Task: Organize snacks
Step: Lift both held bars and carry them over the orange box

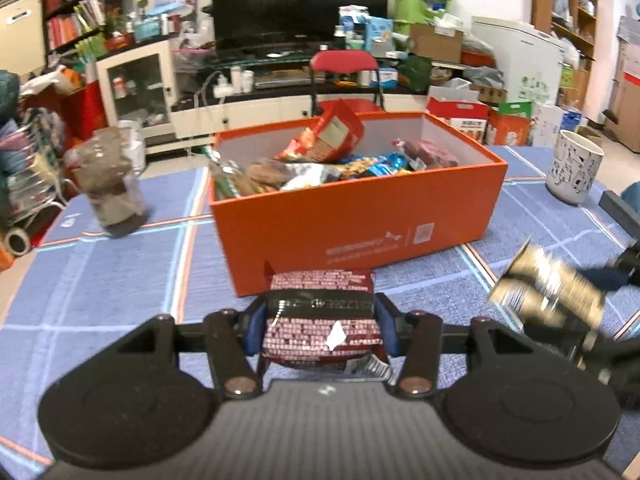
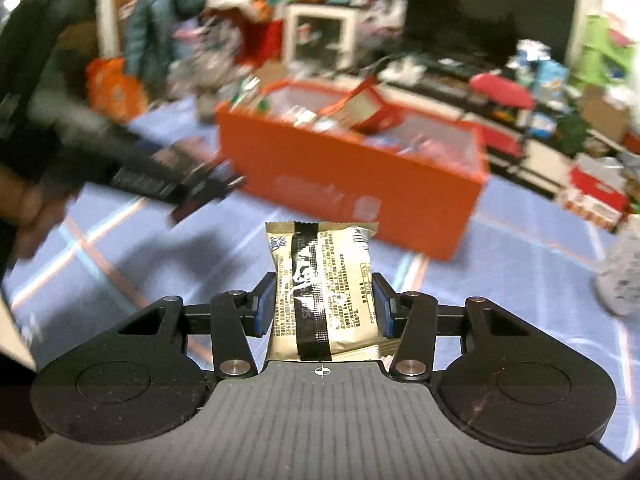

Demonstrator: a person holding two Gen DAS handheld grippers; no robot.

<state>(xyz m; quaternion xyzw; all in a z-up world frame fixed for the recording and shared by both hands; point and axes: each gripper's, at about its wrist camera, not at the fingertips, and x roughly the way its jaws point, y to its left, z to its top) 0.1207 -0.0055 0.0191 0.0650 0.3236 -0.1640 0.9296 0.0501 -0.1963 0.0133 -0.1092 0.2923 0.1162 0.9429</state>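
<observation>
**Both hand-held grippers hold a snack packet in front of the orange box**

The left hand-held gripper (image 1: pixel 320 322) has its blue pads closed against the two sides of a dark red snack packet (image 1: pixel 320 316), which lies crosswise between them with white print and a dark seam band facing up. The packet is clear of the bench (image 1: pixel 120 280), which is covered with a blue cloth crossed by orange and pale lines.

The right hand-held gripper (image 2: pixel 323 306) is pinched narrowly on a gold snack packet (image 2: pixel 324 292) with a black stripe down its middle. This packet stands lengthwise between the blue pads, its crimped top edge pointing away from the camera. In the left wrist view the same gold packet (image 1: pixel 548 284) appears blurred at the right, held above the cloth.

Just beyond both packets sits the open orange box (image 1: pixel 352 224), resting on the bench. It is already piled with snacks (image 1: pixel 320 164): a red bag leans upright near the back wall, with blue, silver and reddish wrappers below it. The right wrist view shows the same box (image 2: pixel 352 172) from its other corner, blurred, with the left gripper and the hand holding it at the left edge.

On the bench to the left of the box stands a clear jar (image 1: pixel 112 184) with a dark base; to the right stands a white mug (image 1: pixel 574 166) with dark drawings. A red chair (image 1: pixel 344 66) and a dark television (image 1: pixel 300 0) are behind the bench.
</observation>
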